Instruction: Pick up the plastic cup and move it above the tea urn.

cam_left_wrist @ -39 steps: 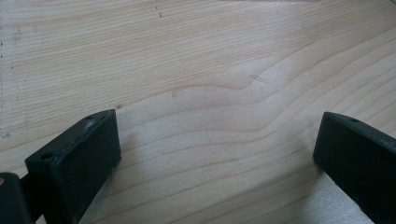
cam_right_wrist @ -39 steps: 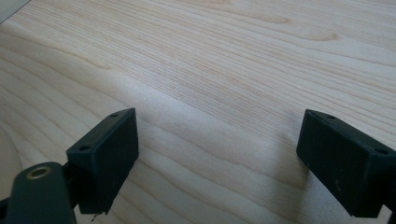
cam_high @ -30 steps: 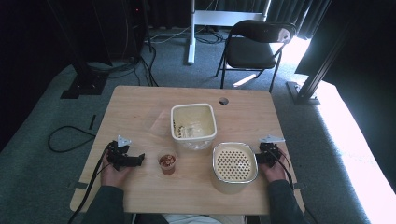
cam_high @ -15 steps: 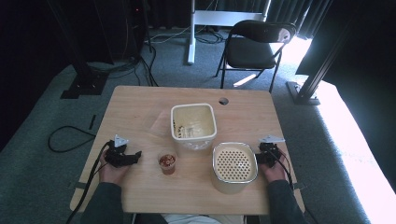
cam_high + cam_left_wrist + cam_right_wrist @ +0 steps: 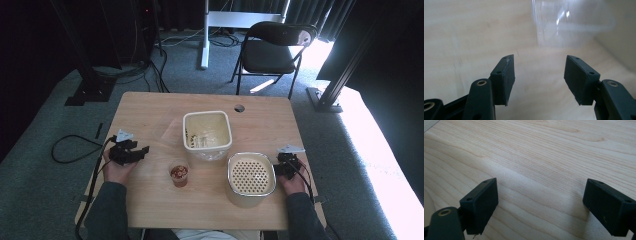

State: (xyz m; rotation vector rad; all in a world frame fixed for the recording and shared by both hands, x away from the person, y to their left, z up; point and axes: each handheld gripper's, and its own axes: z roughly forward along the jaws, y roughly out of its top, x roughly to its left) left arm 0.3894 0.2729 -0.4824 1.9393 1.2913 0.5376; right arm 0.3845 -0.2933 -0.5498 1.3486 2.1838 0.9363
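A small clear cup [image 5: 179,174] holding something reddish-brown stands on the wooden table [image 5: 150,110], left of centre. My left gripper [image 5: 144,150] hovers to the cup's left, pointing toward it. In the left gripper view the cup [image 5: 571,25] is a blur ahead of the left gripper [image 5: 539,62]. Its jaws have just been closing, and nothing is between them. My right gripper [image 5: 278,168] rests by the table's right edge beside a round cream container with a perforated top [image 5: 251,176]. In its own view the right gripper [image 5: 541,187] stands open over bare wood.
A cream square bin [image 5: 206,131] with a few bits inside stands mid-table, behind the cup. A cable hole [image 5: 239,108] is near the far edge. A black folding chair [image 5: 272,47] and a white desk leg [image 5: 205,35] stand beyond the table.
My left gripper has risen off the table, and its jaws stand narrower than before. The right gripper, cup and containers have not moved.
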